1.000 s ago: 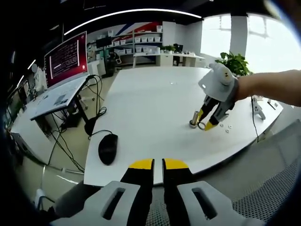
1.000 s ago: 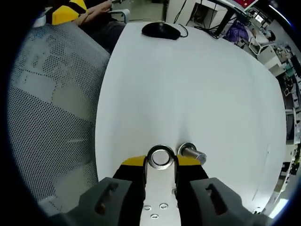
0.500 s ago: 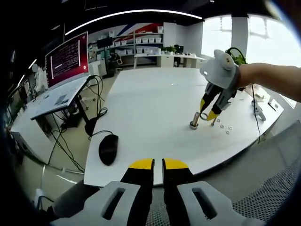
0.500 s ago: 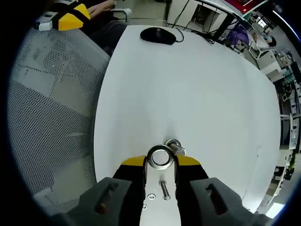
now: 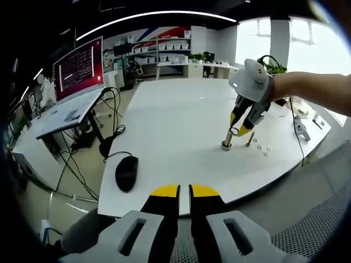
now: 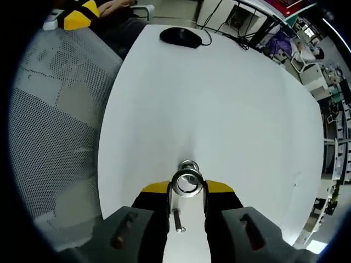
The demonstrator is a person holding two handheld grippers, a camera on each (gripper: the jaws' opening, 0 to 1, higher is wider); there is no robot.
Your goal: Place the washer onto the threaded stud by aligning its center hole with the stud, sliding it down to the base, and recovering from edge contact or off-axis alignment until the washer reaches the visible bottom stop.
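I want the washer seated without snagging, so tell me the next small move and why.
Probably ease the right gripper straight down along the stud. In the right gripper view the washer held between its jaws sits over the stud's top, which shows just beyond its far rim, so a slight nudge forward may be needed first. The left gripper is idle.
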